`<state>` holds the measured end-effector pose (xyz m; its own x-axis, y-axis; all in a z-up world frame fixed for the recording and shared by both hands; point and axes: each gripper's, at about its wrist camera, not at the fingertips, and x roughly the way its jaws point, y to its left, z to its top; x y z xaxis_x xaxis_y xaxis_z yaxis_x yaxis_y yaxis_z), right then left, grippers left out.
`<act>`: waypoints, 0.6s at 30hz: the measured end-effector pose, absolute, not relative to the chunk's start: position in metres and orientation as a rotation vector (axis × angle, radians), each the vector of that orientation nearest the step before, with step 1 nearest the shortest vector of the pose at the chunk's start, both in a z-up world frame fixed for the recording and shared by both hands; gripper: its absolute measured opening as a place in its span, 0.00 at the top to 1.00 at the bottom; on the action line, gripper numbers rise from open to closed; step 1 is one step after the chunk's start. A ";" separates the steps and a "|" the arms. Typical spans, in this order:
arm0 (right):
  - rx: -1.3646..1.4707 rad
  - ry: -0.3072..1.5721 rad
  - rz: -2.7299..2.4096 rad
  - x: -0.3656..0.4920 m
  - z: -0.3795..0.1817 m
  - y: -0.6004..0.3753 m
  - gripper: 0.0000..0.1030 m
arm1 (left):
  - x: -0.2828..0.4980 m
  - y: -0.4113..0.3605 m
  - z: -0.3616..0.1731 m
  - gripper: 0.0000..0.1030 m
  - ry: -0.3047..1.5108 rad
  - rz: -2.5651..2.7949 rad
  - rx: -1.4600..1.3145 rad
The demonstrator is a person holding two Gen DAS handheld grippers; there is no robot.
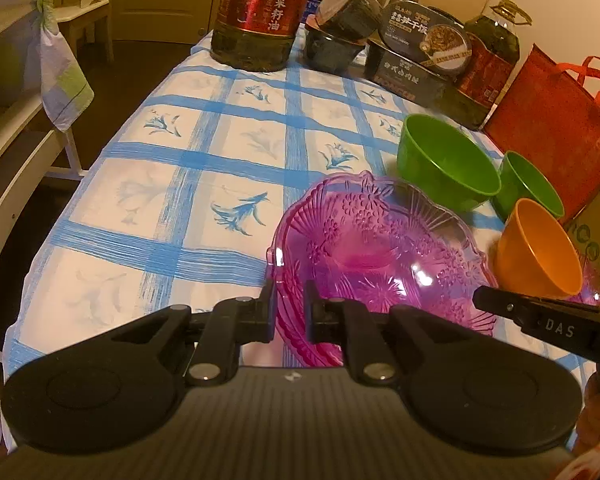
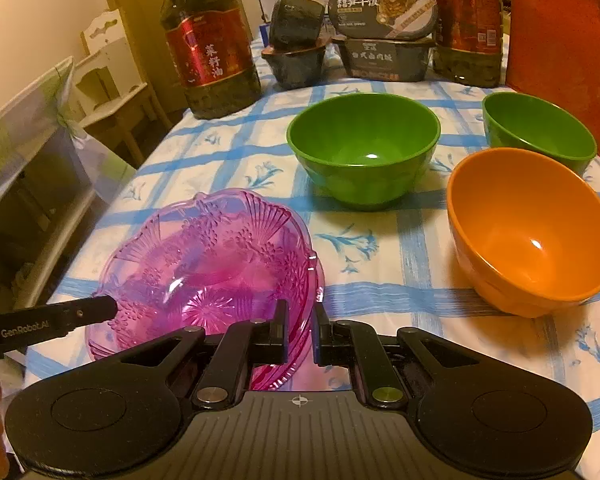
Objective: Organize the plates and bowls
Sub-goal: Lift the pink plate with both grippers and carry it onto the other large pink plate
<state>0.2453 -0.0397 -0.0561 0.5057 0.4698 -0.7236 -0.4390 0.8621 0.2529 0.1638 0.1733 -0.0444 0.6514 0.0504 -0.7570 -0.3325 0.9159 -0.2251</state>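
A pink transparent patterned plate (image 1: 372,248) (image 2: 204,256) sits low at the near edge of the blue-checked tablecloth (image 1: 204,148). My left gripper (image 1: 291,308) is shut on its left rim, and my right gripper (image 2: 300,316) is shut on its right rim. Each gripper shows side-on in the other view: right gripper (image 1: 480,298), left gripper (image 2: 108,307). Right of the plate stands an orange bowl (image 1: 540,248) (image 2: 532,228). Behind it are a large green bowl (image 1: 448,164) (image 2: 364,148) and a second green bowl (image 1: 528,184) (image 2: 540,128). All three are upright and empty.
Two big oil bottles (image 2: 208,48) (image 2: 468,20) and stacked dark food boxes (image 2: 384,24) line the table's far end. A red bag (image 2: 564,40) stands at the right. The table's left edge drops beside a white chair (image 2: 112,72). A pink glass piece (image 1: 592,284) peeks from behind the orange bowl.
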 end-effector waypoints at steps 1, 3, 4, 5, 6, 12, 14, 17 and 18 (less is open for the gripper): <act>0.032 0.884 0.543 0.245 -0.056 -0.039 0.90 | 0.164 0.172 -0.045 0.89 0.838 0.223 -0.358; 0.020 0.885 0.537 0.245 -0.058 -0.037 0.90 | 0.165 0.172 -0.046 0.89 0.840 0.227 -0.351; 0.020 0.887 0.538 0.246 -0.058 -0.037 0.90 | 0.165 0.172 -0.047 0.89 0.841 0.227 -0.353; 0.021 0.891 0.538 0.246 -0.059 -0.037 0.90 | 0.165 0.173 -0.048 0.89 0.844 0.226 -0.358; 0.019 0.892 0.538 0.246 -0.059 -0.037 0.90 | 0.165 0.173 -0.049 0.89 0.846 0.226 -0.363; 0.005 0.891 0.535 0.247 -0.061 -0.034 0.90 | 0.166 0.173 -0.051 0.89 0.853 0.228 -0.358; 0.004 0.893 0.532 0.248 -0.061 -0.034 0.90 | 0.167 0.173 -0.052 0.89 0.853 0.229 -0.355; 0.002 0.885 0.529 0.248 -0.062 -0.033 0.89 | 0.168 0.173 -0.052 0.88 0.852 0.233 -0.355; 0.000 0.882 0.533 0.248 -0.063 -0.032 0.89 | 0.169 0.173 -0.052 0.86 0.848 0.239 -0.354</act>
